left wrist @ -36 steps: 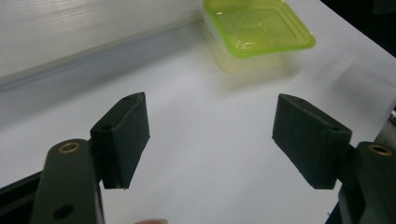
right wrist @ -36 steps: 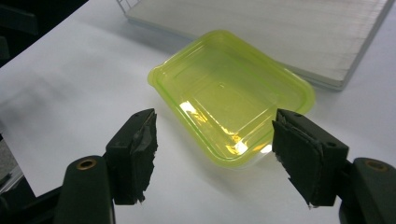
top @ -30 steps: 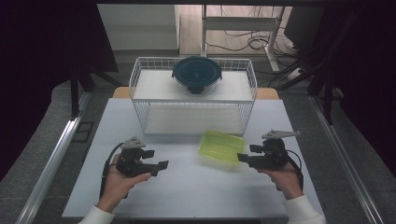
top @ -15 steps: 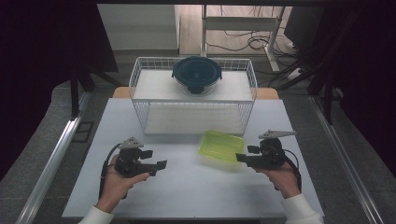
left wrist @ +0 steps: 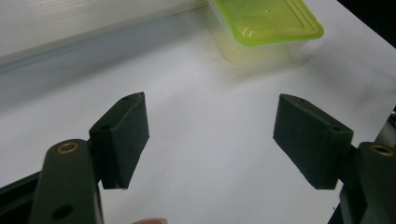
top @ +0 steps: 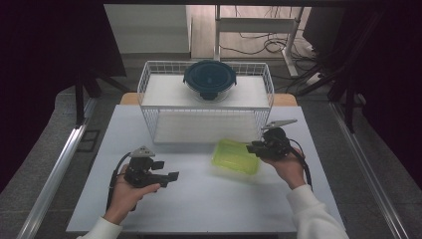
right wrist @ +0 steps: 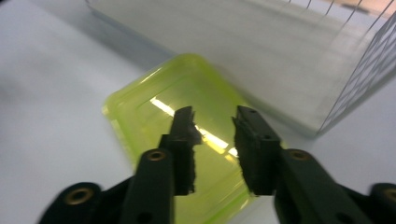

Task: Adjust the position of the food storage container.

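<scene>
One yellow-green lidded box (top: 235,156) lies right of centre on the table (top: 199,194), just near the wire rack (top: 154,99) holding a dark-lidded bowl (top: 209,78). The right gripper (right wrist: 212,126) hovers above it, jaws closing, narrow, gripping nothing; the left gripper (left wrist: 210,135) gapes wide

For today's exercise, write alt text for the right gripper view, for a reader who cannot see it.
The right gripper, its two black jaws narrowly apart and just closing with nothing between them, hangs over the lime-green lid of a clear plastic container on a white table. Behind the container stands a white wire basket.
</scene>
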Available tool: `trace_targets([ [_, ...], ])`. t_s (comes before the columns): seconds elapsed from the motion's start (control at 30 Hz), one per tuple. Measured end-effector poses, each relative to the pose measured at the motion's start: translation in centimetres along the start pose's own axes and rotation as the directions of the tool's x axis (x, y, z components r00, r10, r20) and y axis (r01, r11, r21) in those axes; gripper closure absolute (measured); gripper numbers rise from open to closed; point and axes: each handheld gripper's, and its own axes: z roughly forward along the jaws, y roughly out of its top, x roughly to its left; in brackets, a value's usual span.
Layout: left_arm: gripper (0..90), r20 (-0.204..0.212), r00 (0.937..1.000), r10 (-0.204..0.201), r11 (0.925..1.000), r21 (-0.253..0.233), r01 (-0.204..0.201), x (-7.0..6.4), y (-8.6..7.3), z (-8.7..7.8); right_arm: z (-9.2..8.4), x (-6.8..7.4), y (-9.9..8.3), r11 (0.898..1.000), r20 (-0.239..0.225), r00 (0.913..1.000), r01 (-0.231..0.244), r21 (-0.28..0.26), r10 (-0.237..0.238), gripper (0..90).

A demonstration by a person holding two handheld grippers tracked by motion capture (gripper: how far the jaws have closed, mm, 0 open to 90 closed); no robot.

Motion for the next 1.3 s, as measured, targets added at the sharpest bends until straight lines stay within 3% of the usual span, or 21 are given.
trace_targets([
  [0.17,26.3,0.004,1.0,-0.005,1.0,0.002,0.005,0.0,0.0,0.1,2.4,-0.6,1.5,0.994,0.068,0.9927,0.097,0.05,-0.1,85.8],
  [0.27,26.3,0.002,1.0,-0.001,1.0,0.006,0.001,0.1,0.0,0.0,3.8,-0.6,2.2,0.983,0.095,0.981,0.161,0.087,-0.169,88.6],
  [0.4,26.4,0.007,0.9999,-0.013,0.9999,0.008,0.013,0.3,-0.2,0.1,6.1,-0.2,2.8,0.954,0.112,0.9553,0.255,0.157,-0.274,88.7],
  [0.67,26.6,0.008,0.9998,-0.015,0.9997,0.017,0.015,0.3,-0.4,0.3,8.9,0.5,3.4,0.932,0.1,0.9377,0.311,0.184,-0.333,88.7],
  [0.7,26.6,0.009,0.9998,-0.015,0.9997,0.018,0.015,0.3,-0.4,0.3,9.2,0.7,3.5,0.926,0.107,0.9307,0.326,0.193,-0.35,88.8],
  [0.77,26.7,0.009,0.9998,-0.015,0.9997,0.02,0.015,0.3,-0.4,0.3,9.4,0.8,3.7,0.923,0.103,0.9291,0.331,0.196,-0.355,88.8],
  [0.83,26.7,0.009,0.9999,-0.014,0.9997,0.021,0.014,0.3,-0.4,0.4,9.5,1.0,4.0,0.916,0.12,0.919,0.349,0.197,-0.376,88.8],
  [0.9,26.8,0.009,0.9999,-0.015,0.9996,0.023,0.014,0.4,-0.4,0.4,9.2,1.1,4.4,0.923,0.122,0.9223,0.345,0.168,-0.367,88.8],
  [0.93,26.8,0.009,0.9999,-0.014,0.9996,0.024,0.014,0.4,-0.4,0.4,9.1,1.2,4.6,0.922,0.123,0.9203,0.35,0.166,-0.371,88.8],
  [1.03,26.8,0.009,0.9998,-0.015,0.9995,0.027,0.015,0.4,-0.4,0.5,9.4,1.5,4.8,0.909,0.132,0.9064,0.376,0.183,-0.401,88.8],
  [1.2,26.8,0.011,0.9999,-0.013,0.9995,0.027,0.013,0.3,-0.4,0.6,10.5,0.9,4.4,0.905,0.15,0.9048,0.361,0.228,-0.398,88.8],
  [1.3,26.8,0.01,0.9999,-0.013,0.9995,0.029,0.013,0.3,-0.4,0.6,10.9,1.0,4.2,0.895,0.145,0.8991,0.372,0.245,-0.413,88.9],
])
